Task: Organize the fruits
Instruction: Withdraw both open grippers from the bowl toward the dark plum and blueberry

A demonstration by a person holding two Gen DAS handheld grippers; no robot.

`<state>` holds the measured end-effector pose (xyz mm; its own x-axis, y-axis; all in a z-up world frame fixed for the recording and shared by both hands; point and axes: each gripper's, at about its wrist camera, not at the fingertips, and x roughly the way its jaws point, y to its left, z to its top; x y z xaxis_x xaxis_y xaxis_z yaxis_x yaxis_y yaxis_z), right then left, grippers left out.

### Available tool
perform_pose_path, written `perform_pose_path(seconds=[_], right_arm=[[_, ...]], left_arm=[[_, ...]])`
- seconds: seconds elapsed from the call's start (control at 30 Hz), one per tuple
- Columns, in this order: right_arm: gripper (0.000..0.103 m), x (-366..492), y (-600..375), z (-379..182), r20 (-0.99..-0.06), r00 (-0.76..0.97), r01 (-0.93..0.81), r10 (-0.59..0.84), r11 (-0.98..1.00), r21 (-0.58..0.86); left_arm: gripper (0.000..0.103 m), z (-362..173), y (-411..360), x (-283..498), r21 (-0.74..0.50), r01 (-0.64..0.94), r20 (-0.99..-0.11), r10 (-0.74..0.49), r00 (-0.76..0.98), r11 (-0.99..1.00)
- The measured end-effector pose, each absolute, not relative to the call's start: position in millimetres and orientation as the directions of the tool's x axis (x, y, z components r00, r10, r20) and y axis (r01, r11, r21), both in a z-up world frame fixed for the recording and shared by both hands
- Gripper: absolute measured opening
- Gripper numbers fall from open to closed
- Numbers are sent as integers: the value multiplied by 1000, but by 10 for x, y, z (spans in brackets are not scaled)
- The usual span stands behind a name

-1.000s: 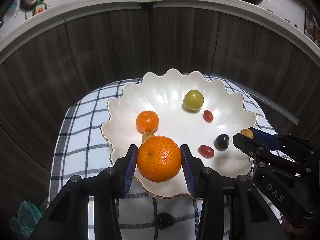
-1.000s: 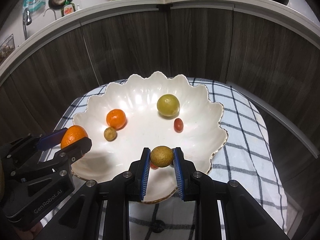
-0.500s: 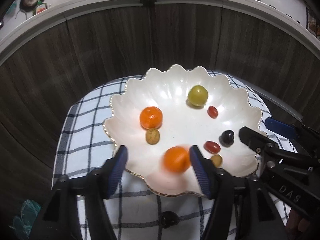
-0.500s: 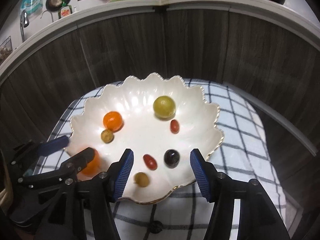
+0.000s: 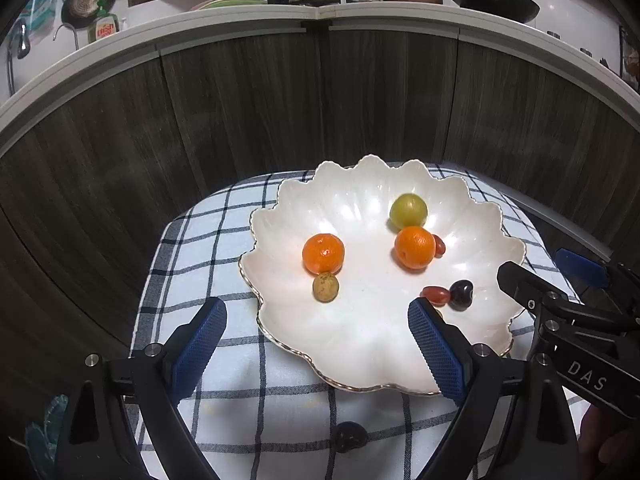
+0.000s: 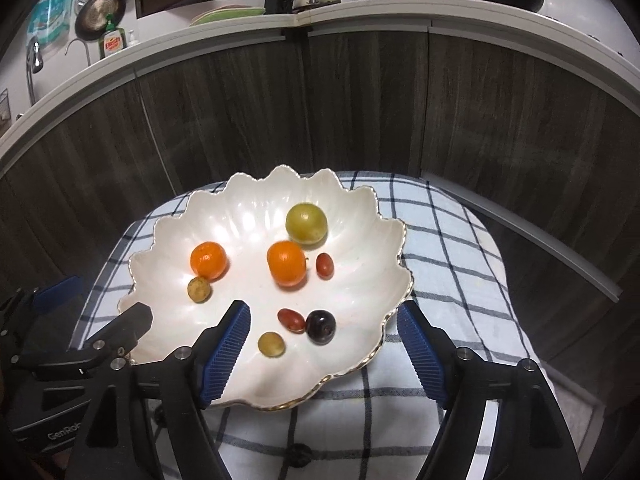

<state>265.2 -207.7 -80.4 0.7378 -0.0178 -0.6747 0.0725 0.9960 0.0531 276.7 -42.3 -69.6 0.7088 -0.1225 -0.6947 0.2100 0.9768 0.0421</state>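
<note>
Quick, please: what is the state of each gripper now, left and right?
Left gripper: open, holding nothing, jaws just opened.
Right gripper: open, holding nothing, jaws just opened.

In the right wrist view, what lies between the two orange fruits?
Nothing: between the left orange fruit and the right orange fruit, only bare white bowl shows.

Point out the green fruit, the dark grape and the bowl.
Green fruit (image 6: pixel 306 224), right wrist view, middle of its skin.
Dark grape (image 6: pixel 320 327), right wrist view, its centre.
Bowl (image 5: pixel 352 208), left wrist view, bare inner wall near the far rim.
</note>
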Motion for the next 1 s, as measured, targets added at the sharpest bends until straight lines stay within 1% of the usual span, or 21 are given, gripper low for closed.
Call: perform_pose_path(seconds=[0.47,1.0], right_arm=[[77,2484,-2050,-637,-649,760,68,-18,996,52],[77,2303,-2049,-598,-647,762,91,-30,994,60]], left_arm=[[94,-549,-356,2607,38,194,-675,-118,728,980],[94,-526,-298,2425,40,209,-662,-131,738,977]])
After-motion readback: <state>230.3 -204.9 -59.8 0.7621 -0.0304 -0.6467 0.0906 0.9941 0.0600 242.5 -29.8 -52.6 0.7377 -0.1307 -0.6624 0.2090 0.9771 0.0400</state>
